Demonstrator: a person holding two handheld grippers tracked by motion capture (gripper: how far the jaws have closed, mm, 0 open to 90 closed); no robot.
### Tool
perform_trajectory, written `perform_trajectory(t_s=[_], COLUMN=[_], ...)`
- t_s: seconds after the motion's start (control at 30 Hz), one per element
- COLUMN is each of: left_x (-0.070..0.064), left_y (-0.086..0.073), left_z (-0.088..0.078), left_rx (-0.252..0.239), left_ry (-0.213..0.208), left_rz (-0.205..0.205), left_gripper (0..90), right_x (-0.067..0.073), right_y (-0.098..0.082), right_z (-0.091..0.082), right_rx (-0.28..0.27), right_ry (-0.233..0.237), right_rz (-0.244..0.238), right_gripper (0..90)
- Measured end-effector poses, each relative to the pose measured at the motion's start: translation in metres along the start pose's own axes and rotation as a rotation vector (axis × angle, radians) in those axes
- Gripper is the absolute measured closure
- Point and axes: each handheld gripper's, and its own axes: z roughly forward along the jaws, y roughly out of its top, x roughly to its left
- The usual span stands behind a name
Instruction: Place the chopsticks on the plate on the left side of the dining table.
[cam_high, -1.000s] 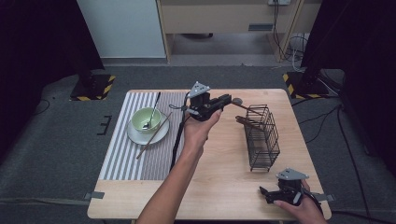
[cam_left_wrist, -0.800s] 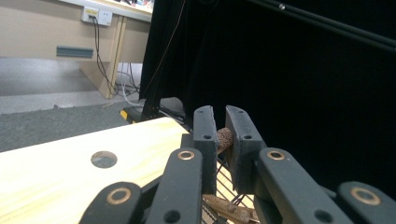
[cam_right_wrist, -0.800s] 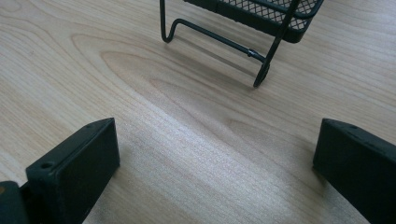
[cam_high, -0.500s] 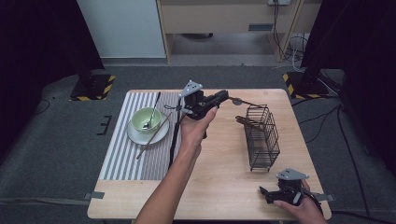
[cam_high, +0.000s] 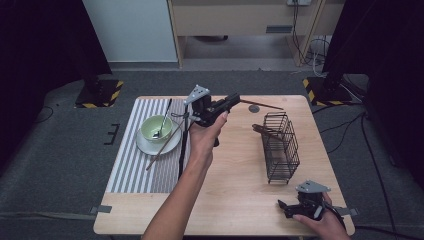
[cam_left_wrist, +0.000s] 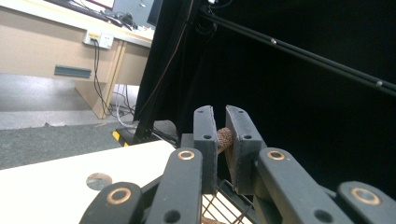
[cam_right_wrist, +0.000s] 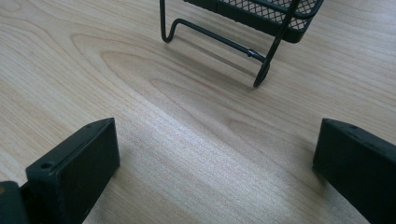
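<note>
High view: my left gripper (cam_high: 231, 101) pinches one chopstick (cam_high: 262, 105) by its end, raised above the table (cam_high: 235, 175) beside the wire basket (cam_high: 281, 146); it could swing and miss. Left gripper view: thin grip may slip. Right gripper view: my right gripper (cam_right_wrist: 215, 163) rests spread, idle.

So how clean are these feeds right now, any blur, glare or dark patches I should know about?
High view: evenly lit table, dark surroundings, left gripper and its chopstick slightly soft. Left gripper view: fingers sharp, the chopstick tip clear between them, right half of the background near black. Right gripper view: wood grain crisp, mild sheen between the fingers, wire basket casts a soft shadow.
</note>
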Motion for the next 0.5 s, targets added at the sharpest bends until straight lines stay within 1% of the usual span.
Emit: perform_trajectory(t_s=[0.13,0.5], left_x=[0.005,0.020], left_y=[0.002,0.012], left_z=[-0.006,-0.025], left_rx=[-0.013,-0.044], left_ry=[0.016,0.083], left_rz=[-0.007,0.006], left_gripper=[82.8,82.8], right_x=[0.000,0.000], right_y=[0.000,0.000], right_z=[0.000,0.000], right_rx=[0.000,0.000], right_ry=[0.000,-0.001], right_rz=[0.000,0.000], right_gripper=[0.5,0.5])
